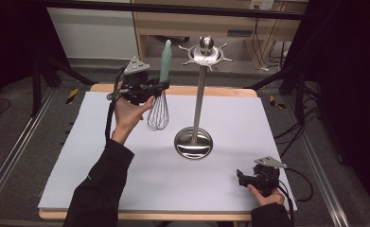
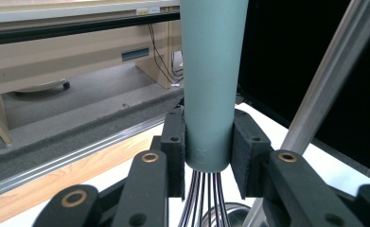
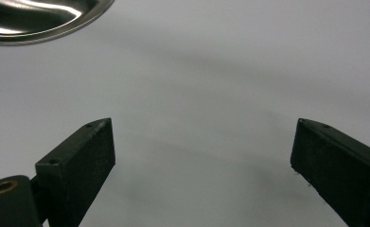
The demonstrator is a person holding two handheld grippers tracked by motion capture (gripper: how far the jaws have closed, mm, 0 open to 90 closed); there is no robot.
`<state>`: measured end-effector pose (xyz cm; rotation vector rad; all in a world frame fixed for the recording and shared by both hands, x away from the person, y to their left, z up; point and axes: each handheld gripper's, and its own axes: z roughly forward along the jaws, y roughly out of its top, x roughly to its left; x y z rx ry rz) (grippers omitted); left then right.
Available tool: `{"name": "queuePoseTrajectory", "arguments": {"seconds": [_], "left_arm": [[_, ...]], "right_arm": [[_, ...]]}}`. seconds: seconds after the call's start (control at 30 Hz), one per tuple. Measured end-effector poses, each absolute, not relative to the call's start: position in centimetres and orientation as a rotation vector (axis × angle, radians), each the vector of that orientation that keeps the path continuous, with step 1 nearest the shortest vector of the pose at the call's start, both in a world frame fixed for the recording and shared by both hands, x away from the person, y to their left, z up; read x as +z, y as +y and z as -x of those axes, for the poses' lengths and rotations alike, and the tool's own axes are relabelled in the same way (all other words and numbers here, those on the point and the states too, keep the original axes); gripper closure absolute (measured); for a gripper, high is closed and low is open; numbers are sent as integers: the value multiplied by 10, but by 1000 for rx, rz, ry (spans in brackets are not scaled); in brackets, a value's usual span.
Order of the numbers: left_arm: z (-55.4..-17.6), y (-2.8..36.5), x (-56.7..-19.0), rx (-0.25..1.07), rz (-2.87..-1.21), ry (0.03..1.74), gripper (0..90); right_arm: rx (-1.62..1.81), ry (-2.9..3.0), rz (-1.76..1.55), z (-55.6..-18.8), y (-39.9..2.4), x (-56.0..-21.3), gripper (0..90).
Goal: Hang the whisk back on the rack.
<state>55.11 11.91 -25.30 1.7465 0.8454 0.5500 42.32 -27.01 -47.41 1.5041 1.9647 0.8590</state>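
Note:
A whisk with a pale green handle and wire loops hangs upright in the air, wires down, over the back left of the table. My left gripper is shut on the lower end of its handle; both pads press its sides. A steel utensil stand with a round base and a hooked top ring rises just right of the whisk; its pole passes close by. My right gripper rests low at the table's front right, open, nothing between its jaws.
A white sheet covers the wooden table. The stand's shiny base lies ahead of the right gripper. Wooden furniture and cables stand behind the table, and black frame rails run along both sides.

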Motion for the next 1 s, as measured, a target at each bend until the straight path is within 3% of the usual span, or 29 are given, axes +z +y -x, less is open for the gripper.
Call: {"name": "queuePoseTrajectory", "arguments": {"seconds": [1.0], "left_arm": [[-545, 102, -246, 572, -1766, 804, 689]], "right_arm": [[864, 1966, -1506, -423, -270, -474, 77]]}}
